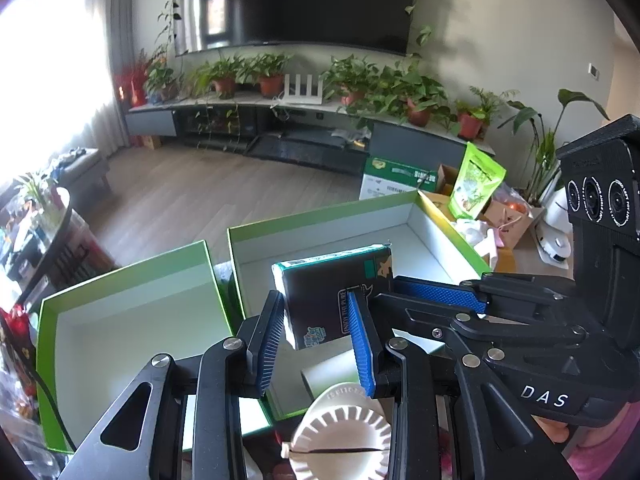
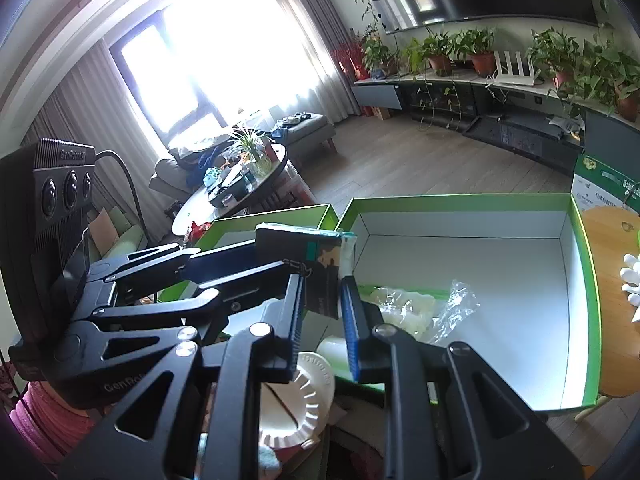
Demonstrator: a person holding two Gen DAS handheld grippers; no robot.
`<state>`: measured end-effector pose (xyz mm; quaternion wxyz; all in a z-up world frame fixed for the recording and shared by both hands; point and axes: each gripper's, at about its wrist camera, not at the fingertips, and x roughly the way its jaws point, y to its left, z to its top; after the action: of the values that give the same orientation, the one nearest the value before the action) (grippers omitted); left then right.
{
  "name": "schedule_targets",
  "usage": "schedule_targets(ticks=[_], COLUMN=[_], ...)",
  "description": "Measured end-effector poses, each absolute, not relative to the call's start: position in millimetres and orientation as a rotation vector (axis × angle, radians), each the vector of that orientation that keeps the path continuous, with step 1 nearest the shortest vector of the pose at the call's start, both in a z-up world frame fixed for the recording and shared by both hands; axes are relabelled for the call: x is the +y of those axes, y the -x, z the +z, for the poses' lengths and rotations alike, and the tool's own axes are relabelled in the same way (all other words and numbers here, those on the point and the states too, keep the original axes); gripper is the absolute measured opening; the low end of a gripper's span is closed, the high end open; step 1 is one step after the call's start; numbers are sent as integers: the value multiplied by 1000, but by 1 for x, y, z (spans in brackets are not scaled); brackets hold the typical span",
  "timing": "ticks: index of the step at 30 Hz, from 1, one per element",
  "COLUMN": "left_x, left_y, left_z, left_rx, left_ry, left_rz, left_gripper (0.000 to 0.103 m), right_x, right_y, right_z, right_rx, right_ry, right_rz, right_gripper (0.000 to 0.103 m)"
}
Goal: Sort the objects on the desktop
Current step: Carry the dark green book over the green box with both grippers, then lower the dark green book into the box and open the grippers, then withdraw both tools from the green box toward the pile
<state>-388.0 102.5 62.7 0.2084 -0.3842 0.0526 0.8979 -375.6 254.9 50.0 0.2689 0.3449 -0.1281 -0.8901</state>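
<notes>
Holding the dark packet point(image 1: 332, 292) over the larger green box point(image 1: 452, 236), we pinch it with both the left tool point(image 1: 316, 344) and the right tool point(image 2: 322, 320). Next we judge it needs lowering into that box, then both tools spreading to release.

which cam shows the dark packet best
Left wrist view: the dark packet shows its broad printed face, held by both grippers. Right wrist view shows the packet edge-on, partly behind fingers.
</notes>
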Motion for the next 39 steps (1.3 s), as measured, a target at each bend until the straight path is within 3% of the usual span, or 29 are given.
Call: schedule_targets(ticks=[24, 39], left_x=[98, 98], left_y=[424, 397], left_z=[38, 78], left_rx=[127, 118], left_ry=[1188, 1120], left_rz=[2552, 2529], left_gripper=[32, 32], right_x=[242, 244], right_y=[409, 374], right_z=[25, 63], right_rx=[-336, -293], right_ry=[-1024, -977], right_rz=[-2434, -2473], right_gripper=[16, 17])
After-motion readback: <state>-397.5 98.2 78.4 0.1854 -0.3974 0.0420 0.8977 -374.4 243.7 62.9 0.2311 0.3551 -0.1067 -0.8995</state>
